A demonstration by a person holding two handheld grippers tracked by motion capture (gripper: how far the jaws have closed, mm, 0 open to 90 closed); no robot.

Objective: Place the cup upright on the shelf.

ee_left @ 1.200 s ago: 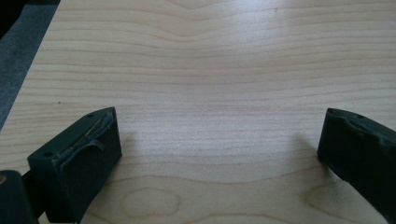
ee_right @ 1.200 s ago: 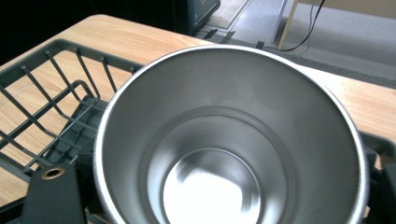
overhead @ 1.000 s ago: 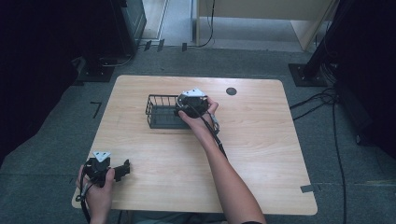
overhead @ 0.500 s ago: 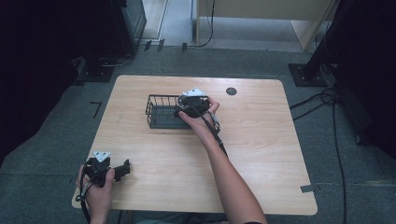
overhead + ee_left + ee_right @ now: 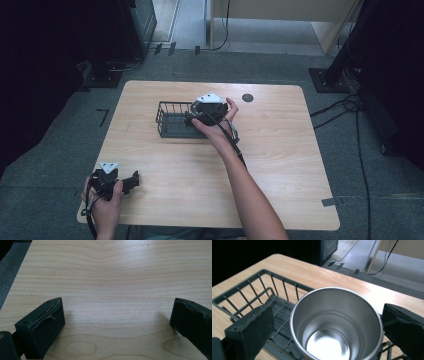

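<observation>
— While my right gripper (image 5: 329, 322) has its jaws standing wide to either side of the steel cup (image 5: 337, 325), can you tell me whether they grip it?

— I'd say not. There is a clear gap on the left side; the right jaw sits close against the rim, and I cannot tell if it touches. The cup stands upright, mouth up, empty, at the right end of the wire basket (image 5: 172, 120), and I judge it rests on the basket's floor.

— Why hold there?

— My guess is that I'm straddling it either to close on it or having just let go; these views alone won't settle which.

— And my left gripper (image 5: 131, 181)?

— Parked at the near left corner of the tabletop (image 5: 280, 165), well apart from the basket. Its jaws are spread wide over bare wood with nothing between them, probably kept clear so the right hand (image 5: 215, 131) can work unhindered in the middle of the far half.
</observation>
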